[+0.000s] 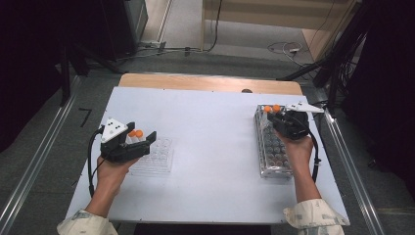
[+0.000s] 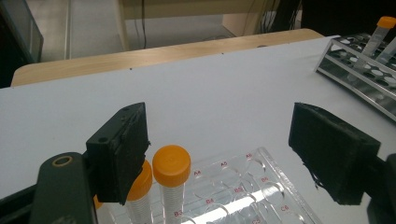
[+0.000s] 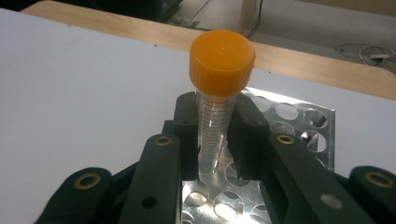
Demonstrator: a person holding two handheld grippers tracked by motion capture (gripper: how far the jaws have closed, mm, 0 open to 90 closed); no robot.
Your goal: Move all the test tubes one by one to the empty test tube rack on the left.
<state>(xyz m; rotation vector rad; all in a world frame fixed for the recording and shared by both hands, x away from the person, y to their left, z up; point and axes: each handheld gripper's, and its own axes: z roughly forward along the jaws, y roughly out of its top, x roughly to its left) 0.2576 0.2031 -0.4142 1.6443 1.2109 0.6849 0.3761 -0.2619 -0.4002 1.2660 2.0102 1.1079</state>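
Observation:
My right gripper (image 3: pixel 218 135) is shut on a clear graduated tube with an orange cap (image 3: pixel 222 60), held upright. The tube's pointed end hangs just above the holes of a metal rack (image 3: pixel 299 121). In the high view this gripper (image 1: pixel 279 120) is over the far end of the metal rack (image 1: pixel 271 154), where two orange caps (image 1: pixel 272 108) show. My left gripper (image 2: pixel 224 154) stands open over a clear plastic rack (image 2: pixel 261 186). Two orange-capped tubes (image 2: pixel 171 165) stand in that rack beside its left jaw, which partly hides one. From above, the left gripper (image 1: pixel 141 138) is at the clear rack's (image 1: pixel 159 156) left end.
The white tabletop (image 1: pixel 210 132) lies open between the two racks. A wooden strip (image 1: pixel 210 82) runs along its far edge. Cables lie on the floor (image 1: pixel 288 49) beyond, and metal rails flank the table. The metal rack (image 2: pixel 359 70) also appears far right in the left gripper view.

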